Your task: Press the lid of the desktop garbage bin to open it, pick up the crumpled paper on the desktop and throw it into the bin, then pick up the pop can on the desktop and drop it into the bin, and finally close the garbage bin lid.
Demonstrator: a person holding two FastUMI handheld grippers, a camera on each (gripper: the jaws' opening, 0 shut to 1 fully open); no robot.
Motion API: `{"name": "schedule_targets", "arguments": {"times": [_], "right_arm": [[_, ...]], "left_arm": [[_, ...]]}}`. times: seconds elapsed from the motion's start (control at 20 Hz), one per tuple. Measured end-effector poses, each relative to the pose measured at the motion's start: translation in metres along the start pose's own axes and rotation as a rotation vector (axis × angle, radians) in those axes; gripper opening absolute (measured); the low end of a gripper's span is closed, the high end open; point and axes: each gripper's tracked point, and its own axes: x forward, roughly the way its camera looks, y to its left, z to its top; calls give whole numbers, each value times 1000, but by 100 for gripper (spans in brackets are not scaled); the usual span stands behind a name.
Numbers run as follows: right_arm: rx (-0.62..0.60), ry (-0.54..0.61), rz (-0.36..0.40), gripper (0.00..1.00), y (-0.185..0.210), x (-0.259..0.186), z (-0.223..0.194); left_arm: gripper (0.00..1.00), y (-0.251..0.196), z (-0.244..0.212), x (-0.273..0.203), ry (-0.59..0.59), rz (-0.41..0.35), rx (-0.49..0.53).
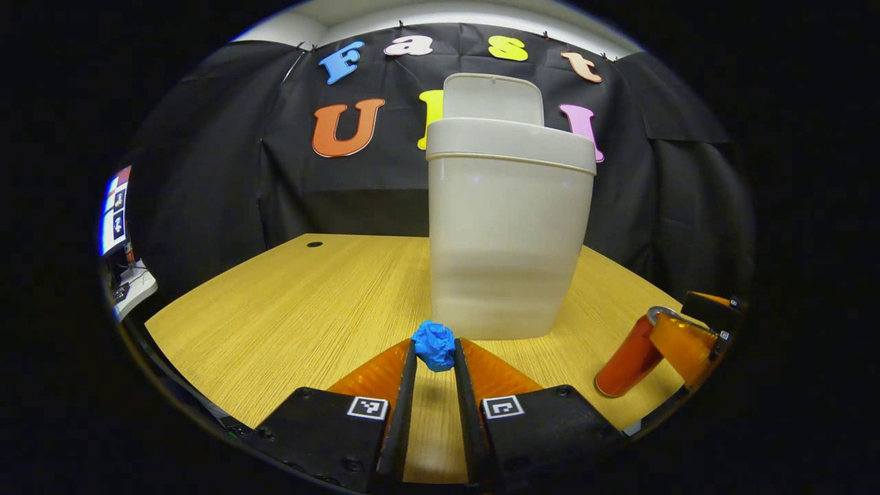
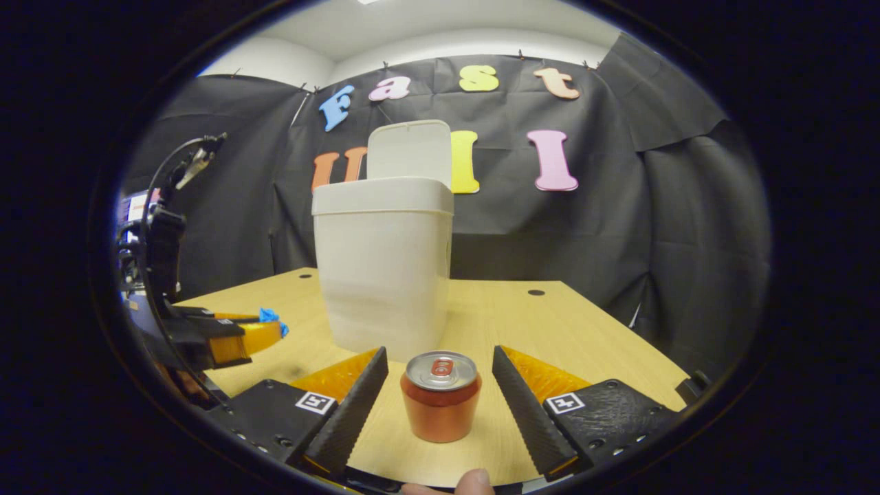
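Bin lid standing open; left gripper [image 1: 434,357] pinching the crumpled blue paper [image 1: 434,345], right gripper [image 2: 440,368] straddling the pop can [image 2: 441,404].

Both left fingertips are pressing on the paper, which is sitting just in front of the white garbage bin [image 1: 509,227] on the wooden desktop [image 1: 295,302]. The right fingers are standing wide apart, the upright can sitting between them untouched, with the bin [image 2: 385,275] standing beyond the left fingertip and its lid [image 2: 409,151] tilting upward.

We see bin [image 1: 509,234] interior hidden behind its wall. Pop can [image 1: 629,361] top covered by right gripper [image 1: 687,344], itself cut by picture edge. In right gripper view, crumpled paper [image 2: 273,318] mostly hidden behind left gripper [image 2: 244,337]; fingertip [image 2: 474,479] cropped at bottom.
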Motion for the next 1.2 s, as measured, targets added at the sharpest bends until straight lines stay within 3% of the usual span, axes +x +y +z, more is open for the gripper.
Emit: {"name": "schedule_targets", "arguments": {"times": [0.6,1.2], "right_arm": [[2,122,-28,96,-3,23,-47],[16,213,-24,95,-9,34,-73]], "left_arm": [[36,-5,47,0,-106,-41,-1],[35,7,133,-8,-289,-7,33]]}}
